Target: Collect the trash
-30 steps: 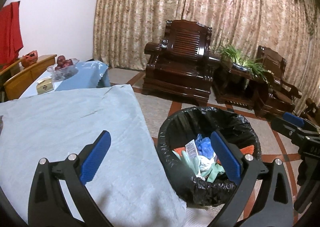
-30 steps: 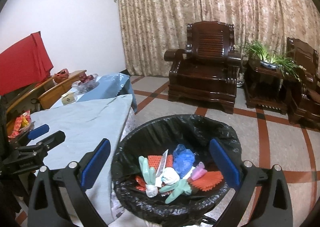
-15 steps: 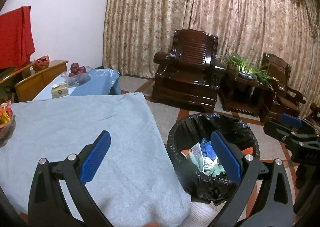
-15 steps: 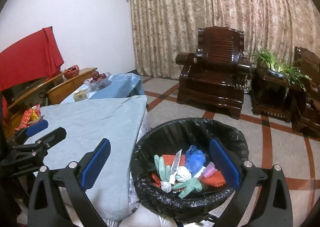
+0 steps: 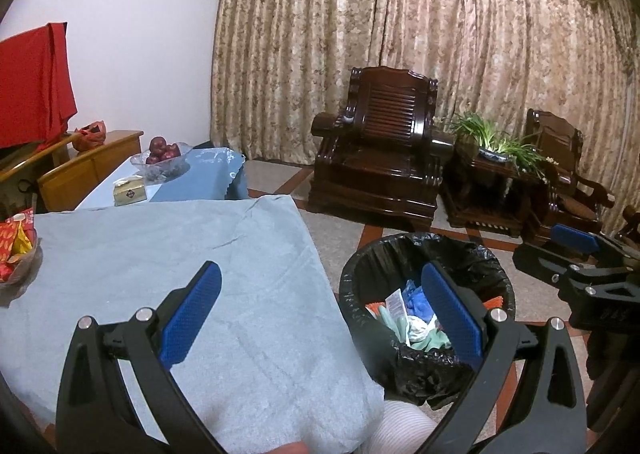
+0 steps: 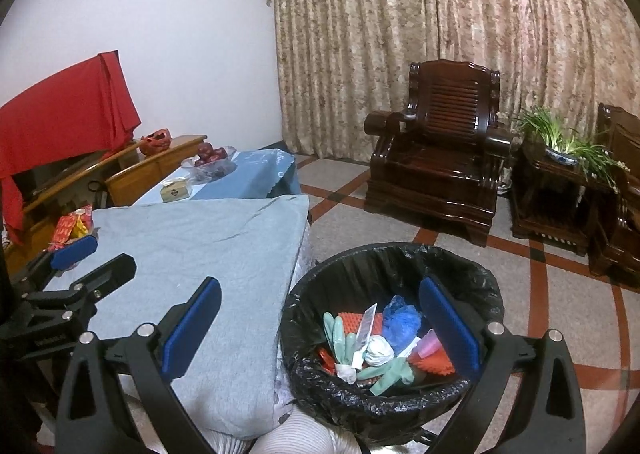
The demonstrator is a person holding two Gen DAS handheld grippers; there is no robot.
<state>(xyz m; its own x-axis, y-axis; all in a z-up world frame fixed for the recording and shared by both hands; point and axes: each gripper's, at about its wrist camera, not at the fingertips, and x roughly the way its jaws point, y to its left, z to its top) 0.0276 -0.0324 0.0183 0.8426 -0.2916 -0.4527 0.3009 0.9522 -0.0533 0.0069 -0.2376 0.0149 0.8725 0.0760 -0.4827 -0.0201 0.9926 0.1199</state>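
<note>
A black-lined trash bin (image 6: 352, 266) stands on the floor by the table; it holds trash (image 6: 380, 338): green gloves, blue plastic, a white wad, orange pieces. It also shows in the left wrist view (image 5: 400, 246). My right gripper (image 6: 320, 318) is open and empty, held above the bin and the table's edge. My left gripper (image 5: 320, 302) is open and empty above the table's light blue cloth (image 5: 160, 254). Each gripper shows in the other's view: the right one (image 5: 576, 246) and the left one (image 6: 76, 258).
A bowl of red snack packets (image 5: 16, 246) sits at the table's left edge. A far table holds a fruit bowl (image 5: 162, 156) and a small box (image 5: 129, 192). Dark wooden armchairs (image 5: 380, 150) and a plant (image 5: 492, 142) stand before the curtain. Tiled floor surrounds the bin.
Both grippers have drawn back and risen, so the bin and table look smaller and farther. The snack bowl has come into view at the left. Both stay open and empty.
</note>
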